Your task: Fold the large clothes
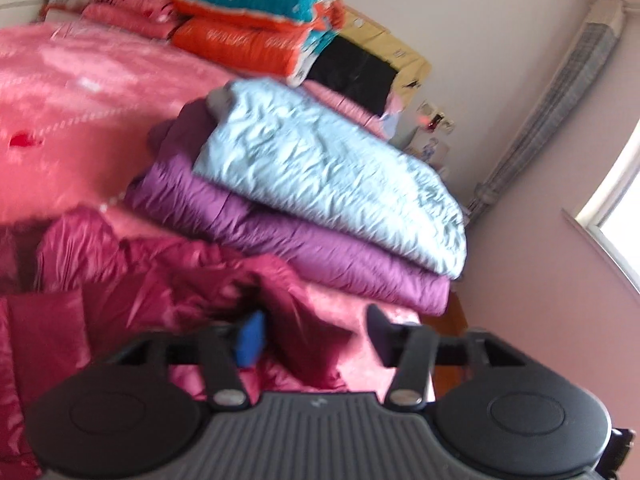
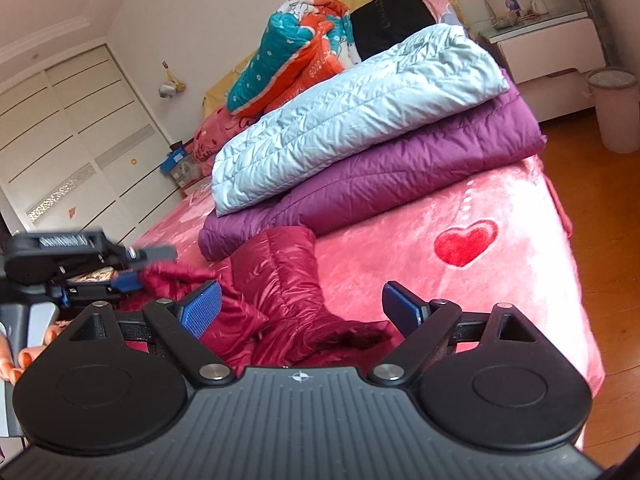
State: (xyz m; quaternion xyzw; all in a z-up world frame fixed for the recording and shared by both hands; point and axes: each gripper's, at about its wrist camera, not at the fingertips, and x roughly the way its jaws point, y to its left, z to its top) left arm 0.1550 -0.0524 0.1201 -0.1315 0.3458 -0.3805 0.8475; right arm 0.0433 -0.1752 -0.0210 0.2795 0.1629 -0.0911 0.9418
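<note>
Left wrist view is motion-blurred throughout. Dark red jacket point(image 1: 168, 280) runs off the left and bottom edges there, partly behind the left gripper point(image 1: 316, 330) body; can't tell if cloth touches the fingertips. In the right wrist view the jacket's point(image 2: 280, 280) near part is hidden behind the right gripper point(image 2: 300, 308). Purple quilted garment point(image 2: 380, 184) is mostly covered by the light blue one point(image 2: 352, 112). Print on the black cushion point(image 2: 390, 20) is too small to read. Hand point(image 2: 24, 354) is cut off at the left edge.
</note>
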